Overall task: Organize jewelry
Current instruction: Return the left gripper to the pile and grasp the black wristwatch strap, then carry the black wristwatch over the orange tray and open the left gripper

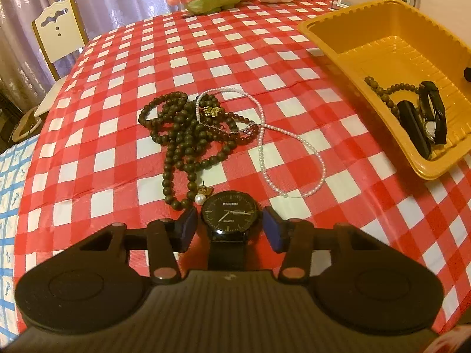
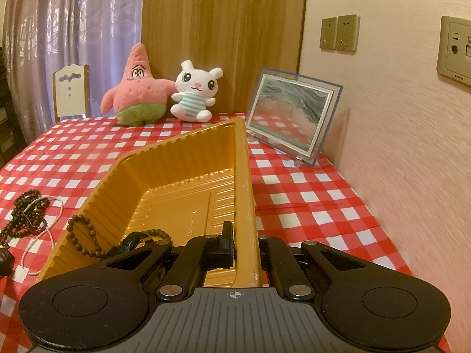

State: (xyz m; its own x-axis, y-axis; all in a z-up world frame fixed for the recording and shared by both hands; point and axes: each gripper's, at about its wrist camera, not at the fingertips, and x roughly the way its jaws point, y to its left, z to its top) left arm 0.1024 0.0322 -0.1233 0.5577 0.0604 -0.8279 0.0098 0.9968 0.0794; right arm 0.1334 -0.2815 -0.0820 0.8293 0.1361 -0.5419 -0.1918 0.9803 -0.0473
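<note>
- A black watch (image 1: 230,216) is lying face up on the checked cloth, strap trailing toward the viewer.
- Dark bead strands (image 1: 182,129) are sitting tangled with a pearl necklace (image 1: 290,158) beyond it.
- A yellow tray (image 1: 382,56) is holding dark beads (image 1: 385,94) and another watch (image 1: 432,114).

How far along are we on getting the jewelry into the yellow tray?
Partly done. The yellow tray already holds a dark bead strand and a black watch. The right gripper is shut on the tray's rim. The left gripper is open around a second black watch on the table. Still out: the dark bead necklaces, pearl necklace and pearl earring.
</note>
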